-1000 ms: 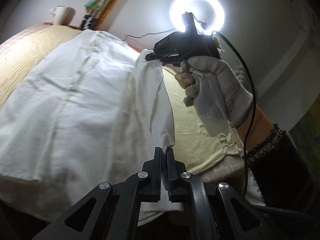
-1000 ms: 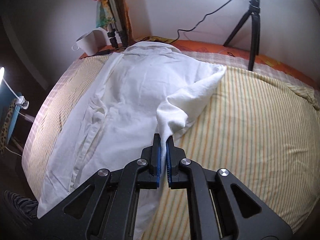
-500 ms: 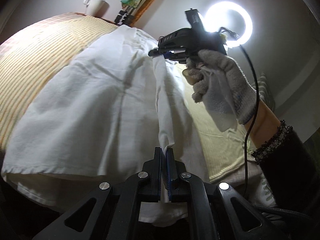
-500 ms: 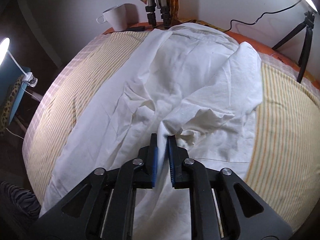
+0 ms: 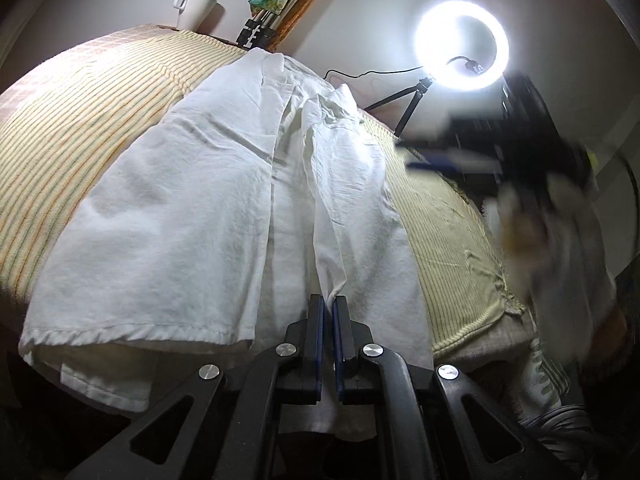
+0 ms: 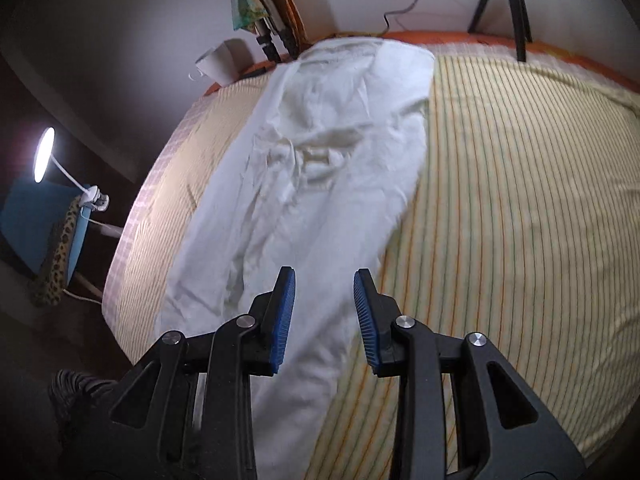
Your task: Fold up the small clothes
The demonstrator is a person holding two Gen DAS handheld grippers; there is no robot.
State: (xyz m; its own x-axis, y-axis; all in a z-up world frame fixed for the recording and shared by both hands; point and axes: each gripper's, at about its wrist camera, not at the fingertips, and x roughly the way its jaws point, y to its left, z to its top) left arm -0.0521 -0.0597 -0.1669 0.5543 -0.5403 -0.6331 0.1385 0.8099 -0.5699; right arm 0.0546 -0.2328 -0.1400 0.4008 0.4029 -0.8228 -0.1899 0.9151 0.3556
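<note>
Lying lengthwise on a bed with a yellow striped cover [image 6: 520, 184], the white garment [image 5: 208, 216] is spread with both long sides folded in toward the middle, so that two flaps meet along a seam-like gap running away from the camera. The left gripper [image 5: 327, 308] has its jaws pressed together on a raised pinch of cloth at the near end of the right flap; that fold rises from the bed into the blue pads, and the garment's hem hangs over the bed edge just beneath them. In the right wrist view the right gripper [image 6: 324, 288] hovers above the near part of the same garment [image 6: 320, 160] with its jaws opening; white cloth shows through the gap, but it lies on the bed below and neither pad touches it. From the left wrist view that right gripper [image 5: 480, 160] is a dark blur over the bare cover, right of the garment, carried by a gloved hand [image 5: 560, 240]. A ring light [image 5: 462, 46] on a small tripod stands beyond the bed, and a white mug [image 5: 196, 12] sits past its far end.
</note>
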